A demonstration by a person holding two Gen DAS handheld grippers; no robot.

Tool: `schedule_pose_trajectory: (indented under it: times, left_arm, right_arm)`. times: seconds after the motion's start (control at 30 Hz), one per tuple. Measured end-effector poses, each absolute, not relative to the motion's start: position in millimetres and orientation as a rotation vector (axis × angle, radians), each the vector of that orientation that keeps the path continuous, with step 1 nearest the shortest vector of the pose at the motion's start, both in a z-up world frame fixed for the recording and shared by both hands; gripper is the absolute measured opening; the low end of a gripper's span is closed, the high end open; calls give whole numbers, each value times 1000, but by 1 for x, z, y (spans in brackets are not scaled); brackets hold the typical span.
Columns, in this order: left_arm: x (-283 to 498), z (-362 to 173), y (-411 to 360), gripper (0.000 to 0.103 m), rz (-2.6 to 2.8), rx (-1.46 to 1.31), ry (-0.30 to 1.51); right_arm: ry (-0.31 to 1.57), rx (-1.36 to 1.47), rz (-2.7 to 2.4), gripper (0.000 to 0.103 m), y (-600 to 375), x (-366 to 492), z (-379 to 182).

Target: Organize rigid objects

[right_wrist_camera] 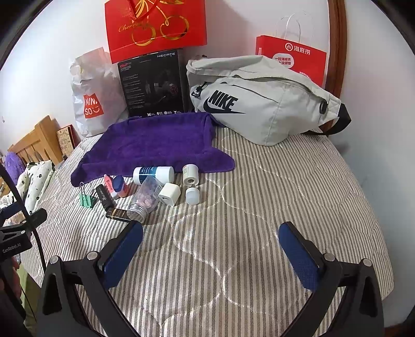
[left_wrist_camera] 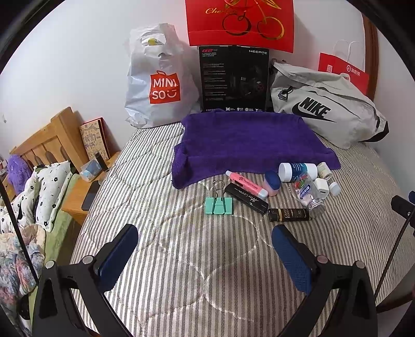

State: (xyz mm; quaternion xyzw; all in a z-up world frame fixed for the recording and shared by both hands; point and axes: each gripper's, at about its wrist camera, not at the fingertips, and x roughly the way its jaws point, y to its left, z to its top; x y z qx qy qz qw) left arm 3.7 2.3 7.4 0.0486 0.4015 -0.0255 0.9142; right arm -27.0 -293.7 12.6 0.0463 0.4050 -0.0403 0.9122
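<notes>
A cluster of small objects lies on the striped bedspread just in front of a purple towel [left_wrist_camera: 249, 145] [right_wrist_camera: 155, 145]. It includes a green binder clip [left_wrist_camera: 219, 206] [right_wrist_camera: 87, 200], a pink tube [left_wrist_camera: 246, 184], a black tube [left_wrist_camera: 246, 199], a dark gold-lettered tube [left_wrist_camera: 289, 214], a clear pill jar [left_wrist_camera: 310, 195] [right_wrist_camera: 145, 197], a white and blue bottle [left_wrist_camera: 298, 171] [right_wrist_camera: 153, 175] and a white charger cube [right_wrist_camera: 169, 194]. My left gripper [left_wrist_camera: 205, 248] is open and empty, short of the clip. My right gripper [right_wrist_camera: 211, 246] is open and empty, to the right of the cluster.
Behind the towel stand a white Miniso bag [left_wrist_camera: 158, 80], a black box [left_wrist_camera: 234, 80], a red gift bag [left_wrist_camera: 241, 20] and a grey Nike bag [left_wrist_camera: 324, 109] [right_wrist_camera: 259, 103]. A wooden nightstand [left_wrist_camera: 85, 191] and headboard are on the left. Bare striped bedspread [right_wrist_camera: 285, 186] lies on the right.
</notes>
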Motion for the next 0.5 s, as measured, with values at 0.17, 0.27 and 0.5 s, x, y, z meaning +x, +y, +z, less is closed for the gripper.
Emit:
schedule_pose_trajectory:
  times: [0.17, 0.27, 0.5]
  left_arm:
    - [5, 6, 4, 103, -50, 92, 822]
    - [8, 3, 7, 103, -41, 90, 824]
    - [29, -13, 16, 103, -39, 69, 907]
  right_arm:
    - [834, 99, -82, 103, -294, -27, 13]
    - [833, 102, -79, 103, -294, -27, 13]
    - [846, 112, -69, 103, -297, -17, 8]
